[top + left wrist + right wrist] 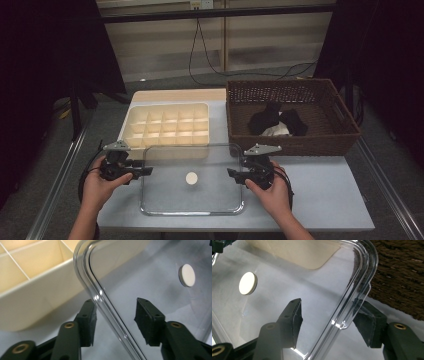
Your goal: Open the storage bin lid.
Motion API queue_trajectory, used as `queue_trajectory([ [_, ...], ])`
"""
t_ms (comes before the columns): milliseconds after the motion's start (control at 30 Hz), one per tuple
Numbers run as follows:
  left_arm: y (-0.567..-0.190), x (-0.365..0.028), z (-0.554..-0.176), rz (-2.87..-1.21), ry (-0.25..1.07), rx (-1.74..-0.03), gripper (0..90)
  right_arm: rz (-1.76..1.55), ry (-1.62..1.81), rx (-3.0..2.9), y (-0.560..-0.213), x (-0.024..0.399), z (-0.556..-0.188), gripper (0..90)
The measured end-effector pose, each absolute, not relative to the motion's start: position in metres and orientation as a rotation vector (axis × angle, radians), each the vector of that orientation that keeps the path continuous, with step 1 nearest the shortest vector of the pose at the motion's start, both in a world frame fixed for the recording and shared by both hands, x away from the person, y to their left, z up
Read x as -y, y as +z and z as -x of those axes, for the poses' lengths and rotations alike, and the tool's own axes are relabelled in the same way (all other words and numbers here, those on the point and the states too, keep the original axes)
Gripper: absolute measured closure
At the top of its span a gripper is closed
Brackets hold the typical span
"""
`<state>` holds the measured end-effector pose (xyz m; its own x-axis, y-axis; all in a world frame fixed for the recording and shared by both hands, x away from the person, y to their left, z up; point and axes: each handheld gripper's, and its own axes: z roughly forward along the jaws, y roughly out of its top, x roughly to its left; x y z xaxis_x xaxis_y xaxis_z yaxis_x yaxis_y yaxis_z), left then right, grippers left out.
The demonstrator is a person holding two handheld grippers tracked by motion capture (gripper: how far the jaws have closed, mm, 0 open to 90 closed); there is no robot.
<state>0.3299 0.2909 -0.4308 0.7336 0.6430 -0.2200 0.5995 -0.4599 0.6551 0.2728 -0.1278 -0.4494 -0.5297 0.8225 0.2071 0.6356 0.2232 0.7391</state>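
The step in hand looks like taking hold of the clear lid (192, 180) at both short sides, most likely to lift it onto the cream divided box (167, 125) just behind it. The lid lies flat near the front edge of the tabletop (320, 195), its far edge overlapping the front of the box, a small white disc (191, 178) at its middle.

The left claw (145, 171) reaches in level from the lid's left side. In the left gripper view its jaws stand apart with the lid's raised rim (105, 305) running between them: one pad is just beside the rim, the other well off it, so it is released, not yet gripping.

The right claw (232, 173) mirrors it at the lid's right side. In the right gripper view the rim and its small tab (348, 322) sit between the jaws with gaps on both sides, so it is also released.

Next, I'd judge both claws must close on the rim evenly, then rise together, keeping the lid level. The wicker basket (345, 117) with dark cloth (272, 120) stands at the far right corner, clear of the work.
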Motion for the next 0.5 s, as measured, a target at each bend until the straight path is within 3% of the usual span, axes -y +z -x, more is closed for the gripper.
queue_trajectory([
  [500,-0.423,-0.290,-0.313,-2.221,0.085,-0.937,58.8,-1.391,1.194,-2.280,-0.447,0.128,-0.271,39.9],
])
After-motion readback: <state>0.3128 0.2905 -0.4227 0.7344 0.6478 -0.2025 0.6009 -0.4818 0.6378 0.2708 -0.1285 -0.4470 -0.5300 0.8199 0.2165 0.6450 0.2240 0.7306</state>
